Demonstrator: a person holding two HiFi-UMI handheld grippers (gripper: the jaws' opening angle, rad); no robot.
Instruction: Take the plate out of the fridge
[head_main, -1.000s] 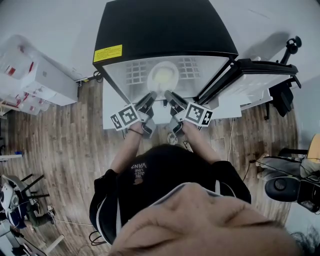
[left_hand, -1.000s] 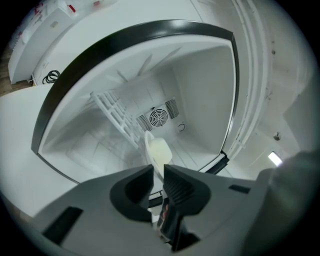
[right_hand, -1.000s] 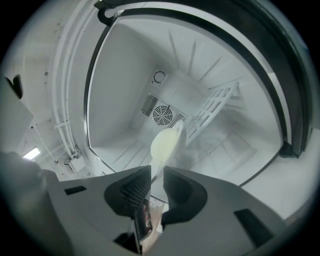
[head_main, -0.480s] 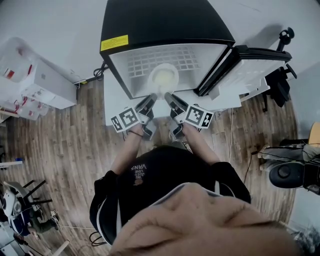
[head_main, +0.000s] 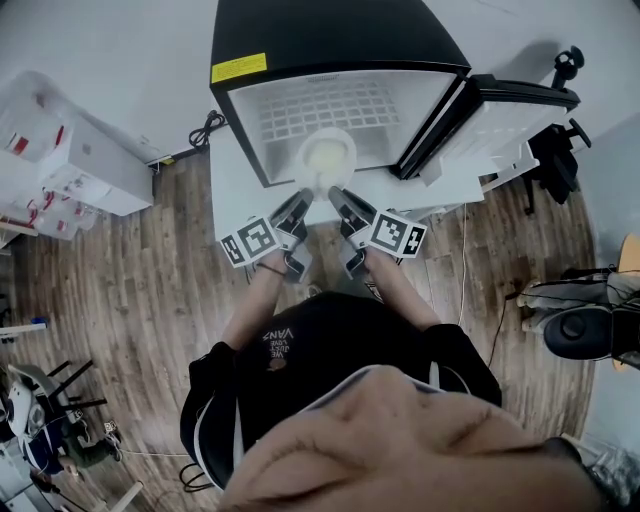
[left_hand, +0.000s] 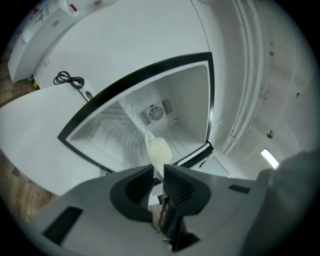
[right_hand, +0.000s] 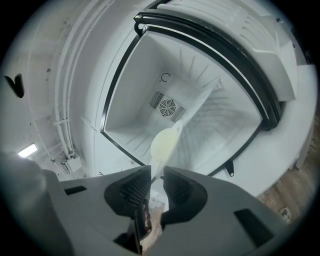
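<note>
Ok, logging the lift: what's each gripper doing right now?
Left gripper: shut on the plate rim.
Right gripper: shut on the plate rim too.

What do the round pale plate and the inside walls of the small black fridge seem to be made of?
The round pale plate looks like ceramic or melamine, smooth, perhaps glazed; its thin rim and even cream surface leave this open. The inside walls of the small black fridge look like moulded white plastic, matt, with ribbed ledges and a round vent grille.
</note>
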